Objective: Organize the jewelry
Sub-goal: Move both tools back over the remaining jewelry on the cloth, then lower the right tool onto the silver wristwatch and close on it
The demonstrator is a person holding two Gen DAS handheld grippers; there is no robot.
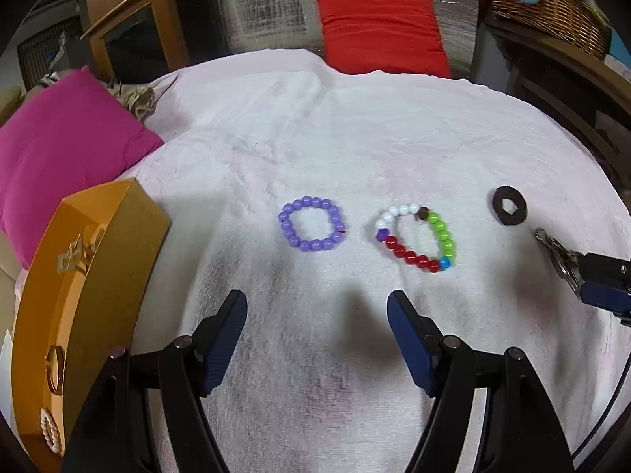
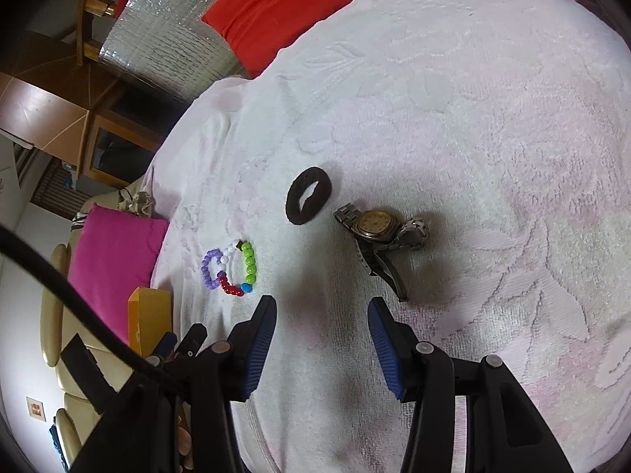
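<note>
A purple bead bracelet [image 1: 312, 224] and a multicolour bead bracelet [image 1: 417, 236] lie side by side on the white towel [image 1: 315, 138], ahead of my open, empty left gripper [image 1: 317, 311]. A black fabric ring [image 1: 509, 205] lies further right. A metal watch [image 2: 378, 232] lies on the towel just ahead and right of my open, empty right gripper [image 2: 321, 311], beside the black ring [image 2: 309, 195]. Both bracelets also show in the right wrist view [image 2: 228, 272]. An orange box [image 1: 79, 295] at the left holds a pearl bracelet [image 1: 50, 429] and other pieces.
A pink cushion [image 1: 63, 149] lies at the left and a red cushion [image 1: 380, 31] at the back. A wicker basket [image 1: 552, 4] sits on wooden furniture at the back right. The right gripper [image 1: 603, 283] shows at the right edge of the left wrist view.
</note>
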